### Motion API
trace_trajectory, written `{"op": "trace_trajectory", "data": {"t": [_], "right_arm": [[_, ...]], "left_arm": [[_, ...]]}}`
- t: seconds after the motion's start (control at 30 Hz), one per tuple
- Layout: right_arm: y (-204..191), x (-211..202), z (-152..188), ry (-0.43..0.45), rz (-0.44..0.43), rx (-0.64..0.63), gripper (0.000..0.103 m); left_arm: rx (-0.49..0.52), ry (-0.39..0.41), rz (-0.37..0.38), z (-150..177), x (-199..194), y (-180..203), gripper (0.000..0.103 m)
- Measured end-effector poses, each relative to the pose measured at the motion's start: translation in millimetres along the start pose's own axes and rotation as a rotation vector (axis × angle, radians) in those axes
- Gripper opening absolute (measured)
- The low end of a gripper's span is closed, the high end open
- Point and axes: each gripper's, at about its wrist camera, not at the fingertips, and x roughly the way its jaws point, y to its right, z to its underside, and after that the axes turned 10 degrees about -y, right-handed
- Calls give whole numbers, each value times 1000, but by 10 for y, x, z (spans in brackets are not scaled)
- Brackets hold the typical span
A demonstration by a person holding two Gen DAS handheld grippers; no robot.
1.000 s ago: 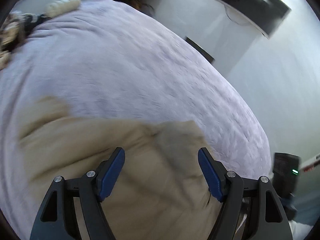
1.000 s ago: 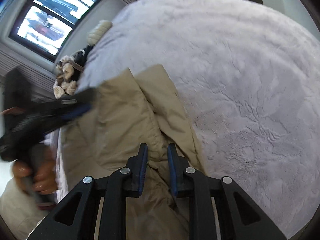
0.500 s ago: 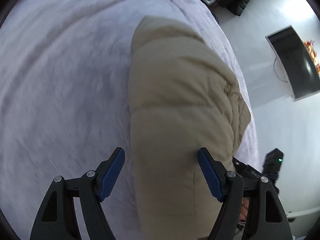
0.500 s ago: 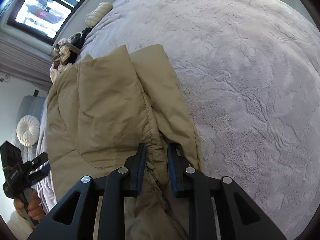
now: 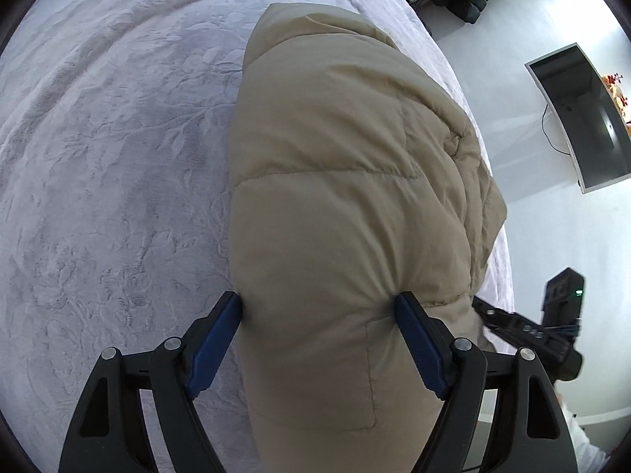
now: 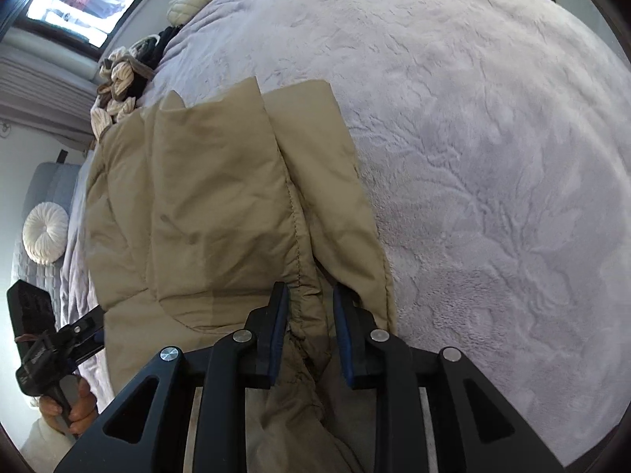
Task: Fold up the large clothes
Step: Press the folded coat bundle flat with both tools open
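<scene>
Padded jacket half folded on the bed

The left claw gapes wide, pads touching a thick fold; the right claw, nearly closed, pinches a seam. Best to squeeze the puffy fold fully before lifting, keeping both edges level.

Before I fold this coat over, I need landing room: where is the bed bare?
Bare bedspread lies right of the tan jacket and beyond its top edge. The side near the clothes pile and round pillow is crowded.
</scene>
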Motion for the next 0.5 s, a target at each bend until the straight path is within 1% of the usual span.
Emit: {"op": "trace_trajectory", "data": {"t": [0.1,0.27,0.3,0.4,0.43,0.47,0.5], "right_arm": [[-57,-131,-3,4,12,-28,32],[-197,-276,-44,17,44,-79,47],[-226,-298,-57,19,45,-89,48],[-261,-336,-83,25,46,-99,58],[-269,-335,-87,26,52,-102,66],[-274,-343,-93,34,66,-112,78],[-279,-353,-99,43,75,-123,84]], "left_arm": [[2,6,-13,22,0,33,81],[10,11,-43,29,-3,104,81],[10,12,-46,28,-6,112,81],[3,11,-56,23,-7,157,81],[0,10,-60,24,-1,171,81],[1,9,-62,18,-23,133,81],[1,9,-65,17,-25,149,81]]}}
